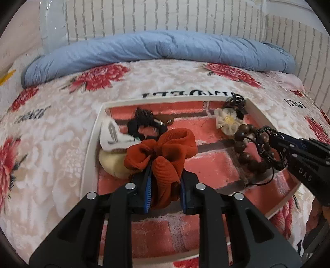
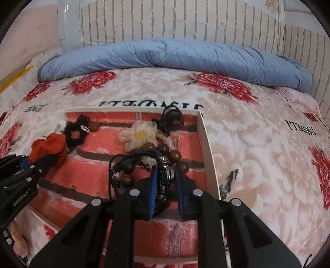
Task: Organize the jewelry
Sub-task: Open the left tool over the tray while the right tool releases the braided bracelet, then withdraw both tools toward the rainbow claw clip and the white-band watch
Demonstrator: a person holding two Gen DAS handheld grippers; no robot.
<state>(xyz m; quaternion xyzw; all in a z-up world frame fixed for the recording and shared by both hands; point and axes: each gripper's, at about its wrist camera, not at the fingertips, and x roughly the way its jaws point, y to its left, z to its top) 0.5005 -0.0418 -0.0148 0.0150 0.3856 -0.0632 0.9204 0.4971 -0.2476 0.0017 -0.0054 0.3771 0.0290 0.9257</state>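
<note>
A shallow white-walled tray (image 1: 90, 144) (image 2: 208, 144) with a red brick-pattern floor lies on the bed. My left gripper (image 1: 166, 177) is shut on a rust-orange scrunchie (image 1: 163, 150) (image 2: 49, 147) over the tray's left side. My right gripper (image 2: 166, 175) (image 1: 274, 142) is shut on a black braided cord bracelet (image 2: 144, 158) (image 1: 268, 148) above a brown wooden bead bracelet (image 2: 174, 155) (image 1: 243, 144). In the tray lie a black scrunchie (image 1: 144, 123) (image 2: 75, 132), a cream flower clip (image 1: 226, 120) (image 2: 141, 135), a black claw clip (image 1: 235, 102) (image 2: 172, 119), a white item (image 1: 111, 134) and a pale yellow item (image 1: 112, 165).
The tray rests on a cream bedspread (image 2: 257, 144) with red flowers and black lettering. A rolled blue quilt (image 1: 160, 47) (image 2: 175, 55) lies along the far edge, against a white brick-pattern wall (image 2: 165, 18). A person's fingers (image 2: 18, 243) show at the lower left of the right wrist view.
</note>
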